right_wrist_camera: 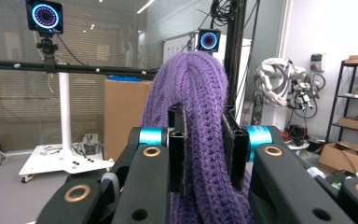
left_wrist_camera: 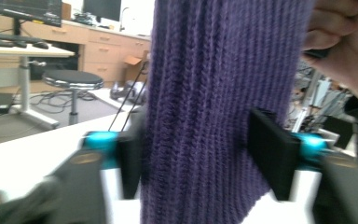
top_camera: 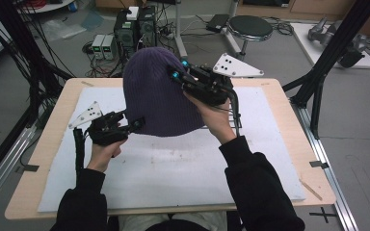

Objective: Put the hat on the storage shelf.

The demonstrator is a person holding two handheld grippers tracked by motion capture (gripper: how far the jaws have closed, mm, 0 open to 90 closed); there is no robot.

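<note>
One purple knit hat (top_camera: pixel 156 94) hangs in the air above the white mat (top_camera: pixel 173 168). Two grippers hold it. The left gripper (top_camera: pixel 137 125) pinches its bottom edge. Farther away, the right gripper (top_camera: pixel 178 72) squeezes its top.

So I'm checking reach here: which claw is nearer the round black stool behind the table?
Right. The right claw holds the purple knit hat high, towards the stool; the left claw sits lower.

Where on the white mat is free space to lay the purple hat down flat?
The white mat is bare between the forearms and the near edge, and on its far right. It is crowded under the purple hat, around the left gripper and right gripper.
</note>
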